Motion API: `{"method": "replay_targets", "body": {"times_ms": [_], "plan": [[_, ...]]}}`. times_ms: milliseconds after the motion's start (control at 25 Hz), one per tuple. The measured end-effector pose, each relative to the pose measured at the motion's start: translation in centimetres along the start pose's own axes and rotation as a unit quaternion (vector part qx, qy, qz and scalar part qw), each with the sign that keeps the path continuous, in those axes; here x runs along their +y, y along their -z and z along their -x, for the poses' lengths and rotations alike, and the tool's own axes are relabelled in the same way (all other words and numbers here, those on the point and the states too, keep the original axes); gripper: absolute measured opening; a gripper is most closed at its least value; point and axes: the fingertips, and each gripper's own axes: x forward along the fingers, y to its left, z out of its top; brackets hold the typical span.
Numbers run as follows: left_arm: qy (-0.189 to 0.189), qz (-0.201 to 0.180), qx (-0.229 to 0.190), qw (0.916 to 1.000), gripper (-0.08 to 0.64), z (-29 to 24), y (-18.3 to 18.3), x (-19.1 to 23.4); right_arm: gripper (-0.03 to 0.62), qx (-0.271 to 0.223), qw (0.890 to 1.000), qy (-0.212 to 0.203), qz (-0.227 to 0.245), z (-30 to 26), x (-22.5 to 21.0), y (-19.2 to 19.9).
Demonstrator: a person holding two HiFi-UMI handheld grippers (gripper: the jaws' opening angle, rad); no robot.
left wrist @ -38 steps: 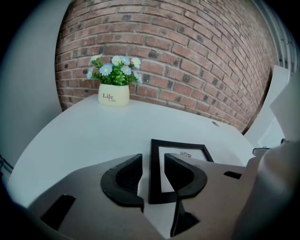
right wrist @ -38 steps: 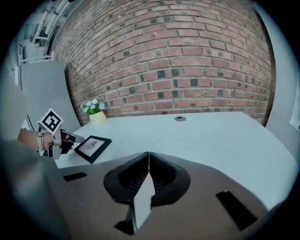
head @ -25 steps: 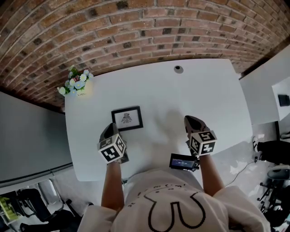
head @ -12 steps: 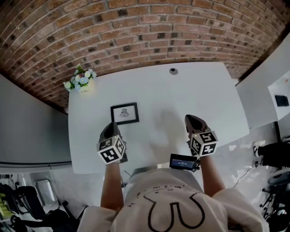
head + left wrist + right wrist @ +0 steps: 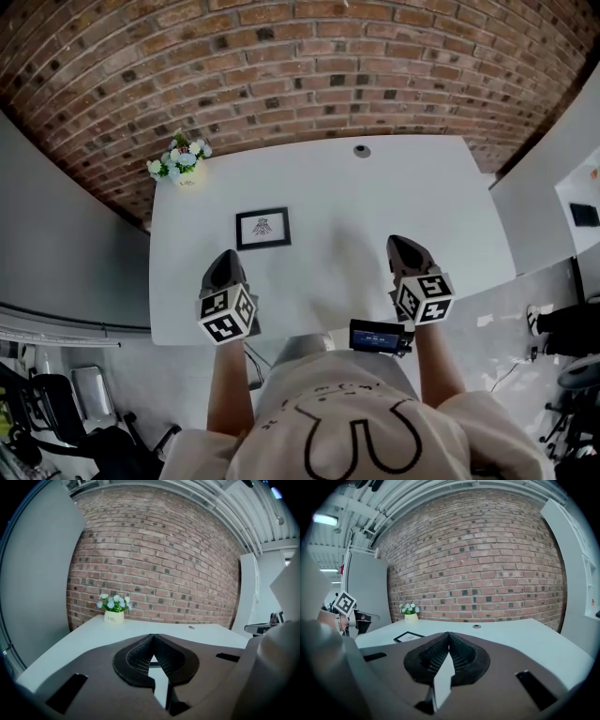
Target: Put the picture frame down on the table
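Note:
The black picture frame [image 5: 262, 228] with a white print lies flat on the white table [image 5: 450, 206], left of middle. My left gripper [image 5: 225, 255] hangs just short of the frame, on its near left side. It is shut and empty, with its pads [image 5: 140, 656] meeting at the tip. My right gripper [image 5: 401, 244] hovers over the table's right part, far from the frame, also shut on nothing. In the right gripper view the frame [image 5: 408, 636] shows to the left of the shut jaws. In the left gripper view my left gripper [image 5: 151, 636] hides nearly all of the frame.
A small pot of white and blue flowers [image 5: 183, 159] stands at the table's far left corner. A round grommet [image 5: 362, 150] sits near the far edge. A brick wall [image 5: 300, 66] runs behind the table. A black device [image 5: 380, 336] is at the person's waist.
Both grippers have lifted and drawn back toward the person, staying shut. The frame stays flat on the table, now a little further from the left gripper.

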Motion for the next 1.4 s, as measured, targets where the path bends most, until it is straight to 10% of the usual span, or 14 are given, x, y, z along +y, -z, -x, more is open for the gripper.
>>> {"method": "replay_targets", "body": {"times_ms": [560,1400], "plan": [[0.011,-0.038,-0.091,0.9951,0.011,3.8,-5.7,2.2,0.017,-0.046,0.997,0.009,0.055,0.9,3.5,-4.0],[0.040,-0.096,-0.238,0.9655,0.011,4.2,-14.5,2.4,0.017,-0.190,0.975,0.048,0.102,0.7,5.2,-14.0]]}}
